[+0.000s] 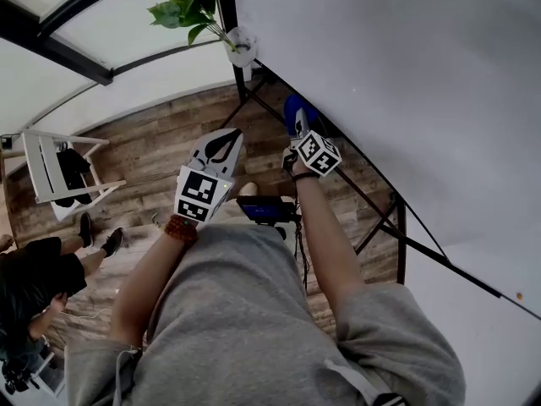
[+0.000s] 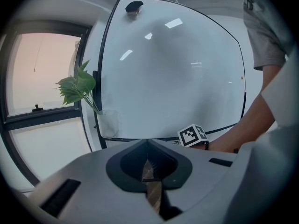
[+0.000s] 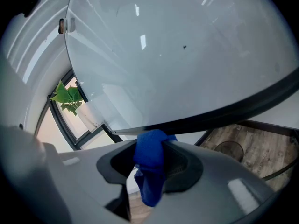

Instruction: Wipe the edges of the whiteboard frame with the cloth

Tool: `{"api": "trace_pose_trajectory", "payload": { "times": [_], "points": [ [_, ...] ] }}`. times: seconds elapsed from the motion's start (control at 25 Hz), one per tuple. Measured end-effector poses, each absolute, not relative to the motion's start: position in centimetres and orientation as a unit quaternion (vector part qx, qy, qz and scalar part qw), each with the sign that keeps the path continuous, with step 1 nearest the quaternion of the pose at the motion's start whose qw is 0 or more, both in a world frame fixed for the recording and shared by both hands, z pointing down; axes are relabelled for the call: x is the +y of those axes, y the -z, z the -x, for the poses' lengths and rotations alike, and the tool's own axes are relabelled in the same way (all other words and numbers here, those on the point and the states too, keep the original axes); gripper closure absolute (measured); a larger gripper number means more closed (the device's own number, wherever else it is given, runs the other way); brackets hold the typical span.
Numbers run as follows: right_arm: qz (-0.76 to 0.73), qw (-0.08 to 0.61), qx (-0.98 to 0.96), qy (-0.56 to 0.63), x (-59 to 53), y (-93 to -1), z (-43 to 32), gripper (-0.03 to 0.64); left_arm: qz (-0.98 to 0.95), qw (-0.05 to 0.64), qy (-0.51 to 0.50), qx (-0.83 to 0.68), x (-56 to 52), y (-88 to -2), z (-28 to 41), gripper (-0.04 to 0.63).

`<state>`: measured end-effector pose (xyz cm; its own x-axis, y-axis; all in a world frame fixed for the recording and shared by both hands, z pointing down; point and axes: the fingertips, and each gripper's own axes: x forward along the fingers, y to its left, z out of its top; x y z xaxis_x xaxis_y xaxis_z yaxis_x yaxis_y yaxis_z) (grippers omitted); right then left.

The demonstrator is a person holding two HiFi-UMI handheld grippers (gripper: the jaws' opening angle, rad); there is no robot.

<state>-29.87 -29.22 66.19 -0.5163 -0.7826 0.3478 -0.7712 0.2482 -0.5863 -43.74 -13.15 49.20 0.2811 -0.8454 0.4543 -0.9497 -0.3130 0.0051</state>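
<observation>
your right gripper [image 3: 152,143] is closed on the blue cloth [image 3: 150,174]. the cloth is a soft, fuzzy fold that hangs below the jaws, just beside the thin dark whiteboard frame [image 3: 224,112]. i cannot tell if it touches the frame. i judge the cloth light and floppy, so keep your hold near its bunched top. your left gripper [image 2: 147,149] has its jaws together with nothing between them.

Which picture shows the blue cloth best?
The right gripper view: the blue cloth fills the middle, pinched in the right tool. The head view shows only a blue bit past that tool's marker cube. The left gripper view does not show it.
</observation>
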Motion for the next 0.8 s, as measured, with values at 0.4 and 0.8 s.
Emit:
{"api": "trace_pose_trajectory", "payload": {
  "times": [0.4, 0.8],
  "points": [
    [0.468, 0.012, 0.804, 0.368, -30.0, -65.9, 33.2, 0.459, -0.772, 0.144, -0.178, -0.593, -12.6, -48.9, 45.9, 0.584],
    [0.451, 0.021, 0.807, 0.381, -31.2, -66.0, 36.9, 0.459, -0.751, 0.149, -0.179, -0.618, -12.1, -49.2, 48.3, 0.584]
  ]
}}
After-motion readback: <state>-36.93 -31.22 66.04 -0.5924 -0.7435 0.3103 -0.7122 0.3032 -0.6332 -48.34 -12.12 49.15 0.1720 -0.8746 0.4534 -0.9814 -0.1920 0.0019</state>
